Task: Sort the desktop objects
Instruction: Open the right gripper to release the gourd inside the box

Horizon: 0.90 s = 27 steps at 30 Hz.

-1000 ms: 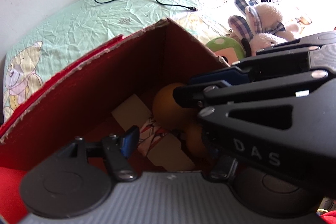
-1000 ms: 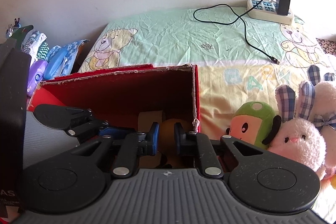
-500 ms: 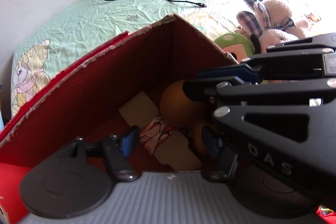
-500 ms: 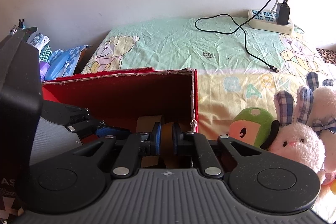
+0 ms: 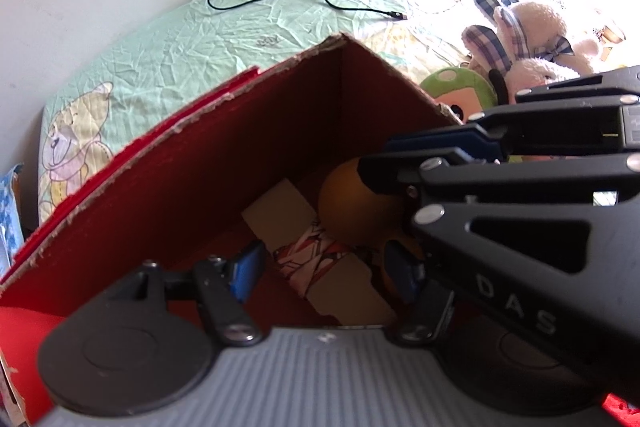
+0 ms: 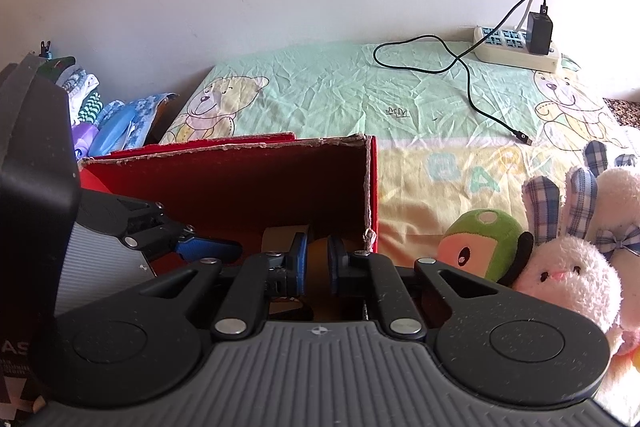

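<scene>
Moved: my right gripper (image 6: pixel 317 263) narrowed, nearly closed, empty above round orange ball (image 5: pixel 356 205) inside torn red cardboard box (image 5: pixel 224 163); left gripper (image 5: pixel 320 267) wide, empty; risk: fingers snagging box wall.

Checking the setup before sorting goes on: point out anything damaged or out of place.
The red cardboard box has a ragged, torn top rim. A black charger cable trails loose over the bedsheet, its plug end lying free. Nothing looks spilled.
</scene>
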### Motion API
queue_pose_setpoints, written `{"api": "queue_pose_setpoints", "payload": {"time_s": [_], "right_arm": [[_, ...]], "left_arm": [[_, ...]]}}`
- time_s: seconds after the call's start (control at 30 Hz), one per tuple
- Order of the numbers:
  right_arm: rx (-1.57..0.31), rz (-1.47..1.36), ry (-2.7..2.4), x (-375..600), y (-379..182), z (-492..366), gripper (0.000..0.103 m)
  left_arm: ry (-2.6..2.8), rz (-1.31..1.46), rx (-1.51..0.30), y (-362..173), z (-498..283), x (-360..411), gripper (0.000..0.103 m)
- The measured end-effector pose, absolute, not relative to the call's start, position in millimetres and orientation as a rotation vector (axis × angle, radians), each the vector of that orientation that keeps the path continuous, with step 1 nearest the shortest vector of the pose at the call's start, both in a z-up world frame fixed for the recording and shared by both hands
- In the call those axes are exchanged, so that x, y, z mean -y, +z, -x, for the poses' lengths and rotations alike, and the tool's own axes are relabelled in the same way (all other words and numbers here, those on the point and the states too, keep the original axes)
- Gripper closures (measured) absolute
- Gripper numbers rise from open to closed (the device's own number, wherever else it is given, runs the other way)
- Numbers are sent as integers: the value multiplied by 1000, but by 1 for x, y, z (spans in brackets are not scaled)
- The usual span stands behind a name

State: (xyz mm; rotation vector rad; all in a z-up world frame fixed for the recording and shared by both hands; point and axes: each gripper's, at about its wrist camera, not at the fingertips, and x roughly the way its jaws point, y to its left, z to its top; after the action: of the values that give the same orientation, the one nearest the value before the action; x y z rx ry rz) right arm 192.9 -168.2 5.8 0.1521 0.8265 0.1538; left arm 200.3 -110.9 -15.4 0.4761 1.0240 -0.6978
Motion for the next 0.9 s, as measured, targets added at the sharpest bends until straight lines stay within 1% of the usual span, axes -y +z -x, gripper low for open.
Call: {"api": "queue_pose_setpoints", "payload": {"time_s": [0.5, 0.9], "right_arm": [[-821, -167, 158, 170, 6, -191, 95], [-842, -182, 180, 169, 9, -181, 87]], "left_arm": [[-638, -491, -972, -12, -198, 109, 34], [-513, -543, -911, -3, -180, 103, 34]]}}
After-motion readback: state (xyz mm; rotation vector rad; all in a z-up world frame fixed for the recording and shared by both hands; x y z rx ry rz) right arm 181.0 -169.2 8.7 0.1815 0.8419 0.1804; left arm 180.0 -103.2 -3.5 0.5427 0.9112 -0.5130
